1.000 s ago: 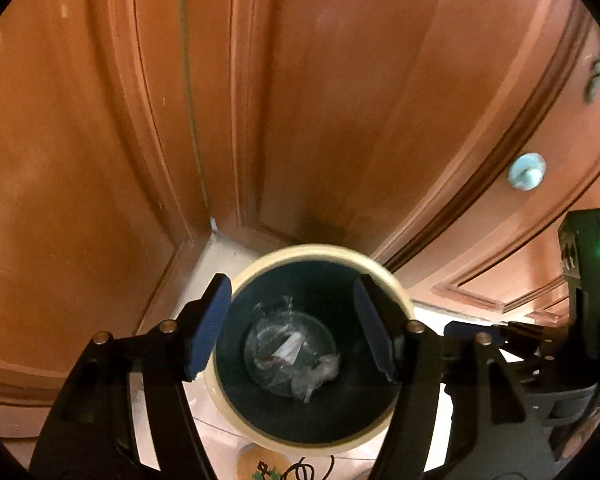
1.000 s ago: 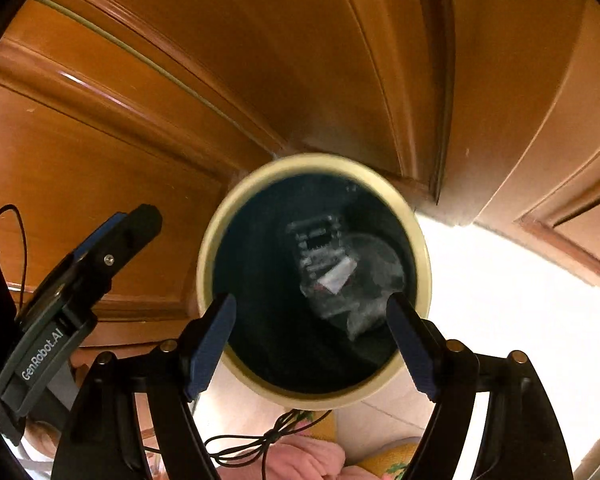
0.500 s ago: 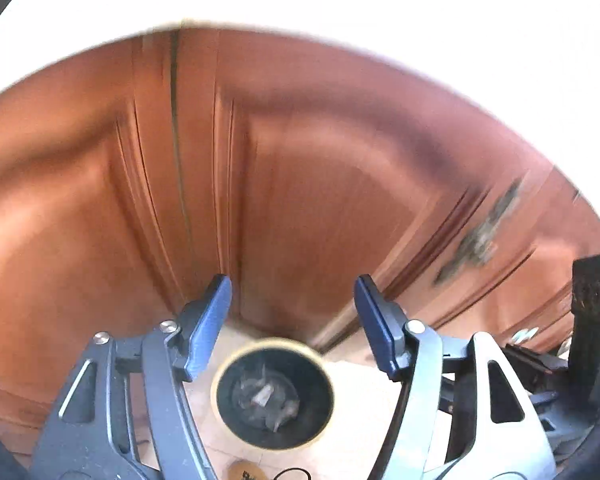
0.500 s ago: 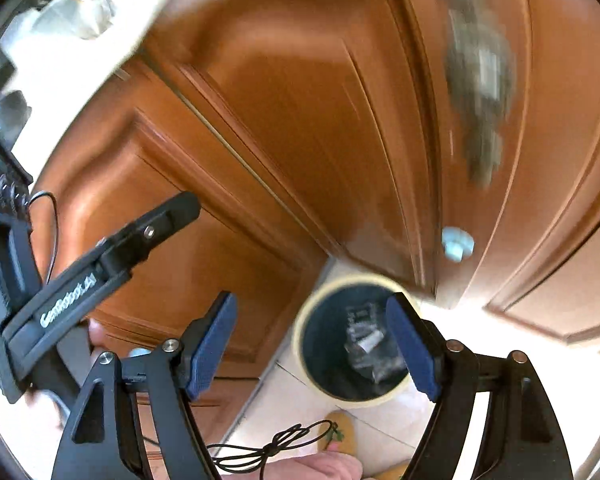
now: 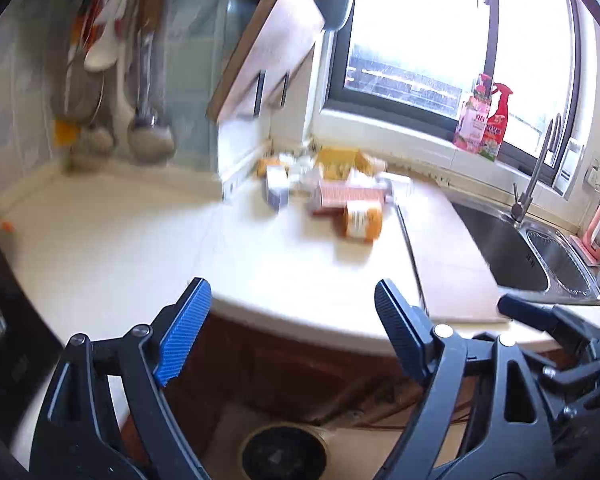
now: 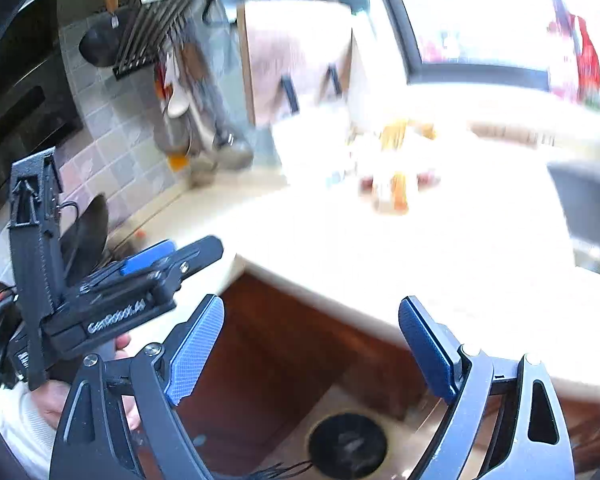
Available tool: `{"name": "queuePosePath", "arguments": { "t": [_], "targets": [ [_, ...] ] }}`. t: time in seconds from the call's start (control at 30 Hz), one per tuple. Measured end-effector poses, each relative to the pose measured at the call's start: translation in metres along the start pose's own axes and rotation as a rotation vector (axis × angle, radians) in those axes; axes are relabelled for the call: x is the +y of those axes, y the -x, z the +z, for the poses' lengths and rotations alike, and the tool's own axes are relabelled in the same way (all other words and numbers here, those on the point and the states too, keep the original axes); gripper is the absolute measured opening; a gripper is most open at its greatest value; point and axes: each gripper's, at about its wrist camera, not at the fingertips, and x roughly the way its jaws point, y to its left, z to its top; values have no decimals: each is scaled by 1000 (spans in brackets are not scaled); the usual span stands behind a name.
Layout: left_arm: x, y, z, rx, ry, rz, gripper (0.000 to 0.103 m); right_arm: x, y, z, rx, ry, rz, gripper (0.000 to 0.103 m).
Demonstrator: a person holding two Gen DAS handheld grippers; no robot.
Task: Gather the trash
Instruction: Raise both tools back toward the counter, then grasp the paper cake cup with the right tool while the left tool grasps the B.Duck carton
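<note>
A pile of trash lies on the white counter: an orange pill bottle on its side, a pink box, a yellow box and a small grey-white box. The right wrist view shows the same pile blurred. Far below on the floor stands the dark round bin. My left gripper hangs over the counter's front edge, jaws opening, nothing between them. My right gripper is also opening and empty, with the left gripper and a hand to its left.
A steel sink with a tall tap lies to the right. Two spray bottles stand on the window sill. Ladles and spoons hang on the tiled wall at left. Brown cabinet doors sit under the counter.
Both grippers have risen from just above the bin to counter height, and the view now takes in the counter and trash pile. Both pairs of jaws stand wider than before.
</note>
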Motion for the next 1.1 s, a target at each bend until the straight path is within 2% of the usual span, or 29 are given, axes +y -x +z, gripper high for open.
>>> {"name": "queuePosePath", "arguments": {
  "t": [0.17,0.27,0.33,0.43,0.57,0.7,0.8,0.97,1.03,1.1],
  "targets": [
    [-1,8,75,8,-41,-13,82,3,3,63,-37,4,-86,96],
    [7,2,113,5,-43,6,84,14,6,117,-28,0,-135,96],
    [15,-8,130,10,-29,18,84,15,-4,146,-6,-9,-179,96],
    [29,-28,134,22,-6,23,84,4,-38,177,18,-48,-218,96],
    [43,-71,125,77,16,27,84,-21,-97,180,48,-61,-294,96],
    [49,-118,119,143,-3,31,84,-43,-156,178,93,-71,-371,96],
    [50,-147,116,184,-9,26,84,-52,-191,174,133,-76,-391,96],
    [48,-178,115,208,-15,19,84,-52,-234,173,174,-28,-439,96],
    [46,-185,115,211,-30,11,84,-52,-248,172,185,-20,-447,91],
    [42,-187,115,209,-45,4,84,-53,-260,170,207,-17,-457,72]
  ]
}}
